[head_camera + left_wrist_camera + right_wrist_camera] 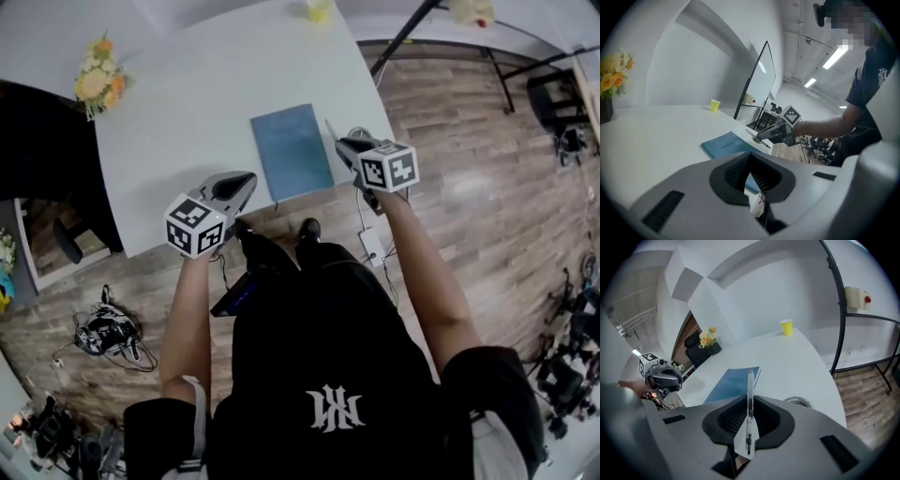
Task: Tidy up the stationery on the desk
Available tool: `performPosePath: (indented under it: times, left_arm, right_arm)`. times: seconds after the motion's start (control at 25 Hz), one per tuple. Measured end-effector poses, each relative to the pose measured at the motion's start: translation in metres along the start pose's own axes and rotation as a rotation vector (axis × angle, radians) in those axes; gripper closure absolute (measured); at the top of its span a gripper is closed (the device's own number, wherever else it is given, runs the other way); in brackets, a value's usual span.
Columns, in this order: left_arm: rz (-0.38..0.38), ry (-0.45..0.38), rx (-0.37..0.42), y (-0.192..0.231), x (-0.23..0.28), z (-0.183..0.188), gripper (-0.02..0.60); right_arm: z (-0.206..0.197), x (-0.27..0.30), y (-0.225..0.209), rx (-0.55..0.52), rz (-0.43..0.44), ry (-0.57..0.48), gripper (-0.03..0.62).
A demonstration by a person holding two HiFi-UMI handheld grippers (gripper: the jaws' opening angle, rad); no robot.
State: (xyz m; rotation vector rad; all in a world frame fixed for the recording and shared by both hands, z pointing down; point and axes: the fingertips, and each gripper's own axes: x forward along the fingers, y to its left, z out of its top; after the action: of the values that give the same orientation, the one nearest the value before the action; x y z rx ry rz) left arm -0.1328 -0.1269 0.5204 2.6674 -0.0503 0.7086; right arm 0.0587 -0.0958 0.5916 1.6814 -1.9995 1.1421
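Head view: you stand at the near edge of the white desk [187, 122]. Your left gripper [246, 181] and right gripper [343, 145] flank a blue notebook [292, 150]. The notebook lies flat, with its long axis running away from you and a little skewed. From up there the pen shows only as a thin pale line ahead of the right gripper's tip. The right gripper view settles it: the jaws are clamped on a clear-white pen [749, 413], pinched along its rear part. The pen's long axis is in line with the gripper, and its tip points forward toward the notebook's near corner. I can't tell whether the tip touches anything. The same view picks up a round cable port [799, 401] in the desk just right of the pen, which the head view does not show. In the left gripper view the jaws are pressed together with nothing gripped. Past them lies the notebook, and beyond it your right gripper with the pen poking from its tip at the desk edge. Writing: black print runs along the pen barrel, too small to read. There is a pale word on the notebook cover, blurred. A white emblem on your black shirt is not legible as letters. On the far side of the desk are a yellow cup [319, 9] and a bunch of flowers [98, 80] at the left corner.
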Motion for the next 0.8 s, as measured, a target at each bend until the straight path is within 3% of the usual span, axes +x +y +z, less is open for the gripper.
performPosePath:
  times: [0.44,0.8]
  left_arm:
    - [-0.034,0.047,-0.02,-0.014,0.013,-0.02,0.578]
    - [-0.039,0.042,-0.017,-0.015,0.011,-0.019,0.578]
  right_arm:
    - [-0.028,0.016,-0.009,0.137,-0.039,0.092,0.53]
    - [-0.032,0.022,0.001,0.217,-0.002,0.119,0.53]
